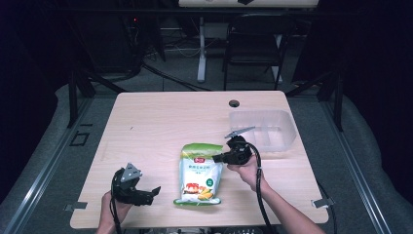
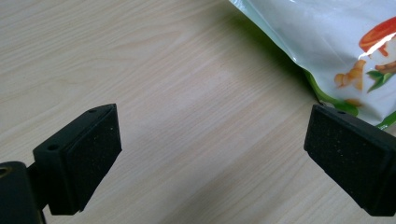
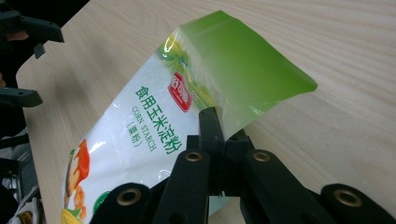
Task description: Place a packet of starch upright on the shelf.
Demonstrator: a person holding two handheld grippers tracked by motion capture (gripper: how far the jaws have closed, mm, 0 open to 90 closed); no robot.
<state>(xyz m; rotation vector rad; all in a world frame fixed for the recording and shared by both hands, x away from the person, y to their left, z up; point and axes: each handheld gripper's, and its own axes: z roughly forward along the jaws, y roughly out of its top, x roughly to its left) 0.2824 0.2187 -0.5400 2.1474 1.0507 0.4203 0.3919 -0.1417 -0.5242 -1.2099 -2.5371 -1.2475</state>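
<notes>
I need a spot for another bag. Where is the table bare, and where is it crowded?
The far left of the table, beyond the bag, is bare up to the cable hole. The near right corner is free too. It is crowded around the bag: right gripper clamps its edge, left gripper sits beside it, tub at far right.

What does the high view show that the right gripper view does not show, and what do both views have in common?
High view alone: the clear plastic container at the table's far right, the chair beyond the table, and the person's forearms.
Right gripper view alone: the words CORN STARCH on the bag, and the right gripper with its jaws shut on the bag's edge near the green top.
Both: the corn starch bag, the wooden table, and the left gripper.
</notes>
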